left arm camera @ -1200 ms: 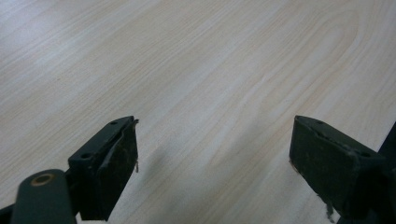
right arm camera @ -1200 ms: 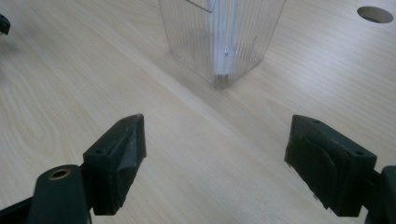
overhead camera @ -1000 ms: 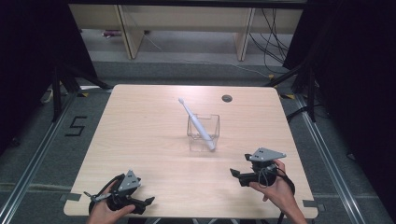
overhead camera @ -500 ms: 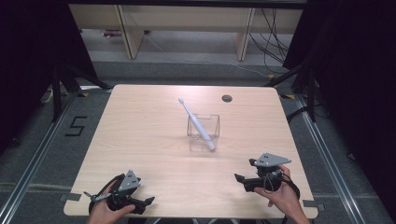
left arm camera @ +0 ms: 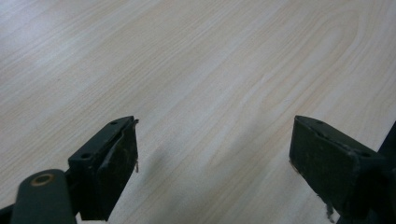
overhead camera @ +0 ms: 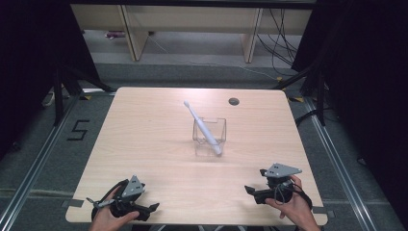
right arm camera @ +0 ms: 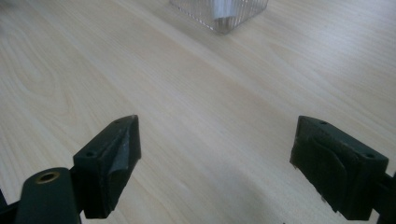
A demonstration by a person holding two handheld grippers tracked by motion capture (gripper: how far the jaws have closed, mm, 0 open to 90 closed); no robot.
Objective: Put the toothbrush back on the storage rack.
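Both tongs, the left [overhead camera: 144,210] and the right [overhead camera: 254,191], rested spread and empty near the table's [overhead camera: 144,144] near edge, well apart from the clear box [overhead camera: 210,137] at mid-table, in which a white stick [overhead camera: 202,127] leaned tilted.

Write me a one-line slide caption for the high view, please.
Two hand-held grippers, left gripper and right gripper, rest open near the table edge; a white stick leans in a clear box.
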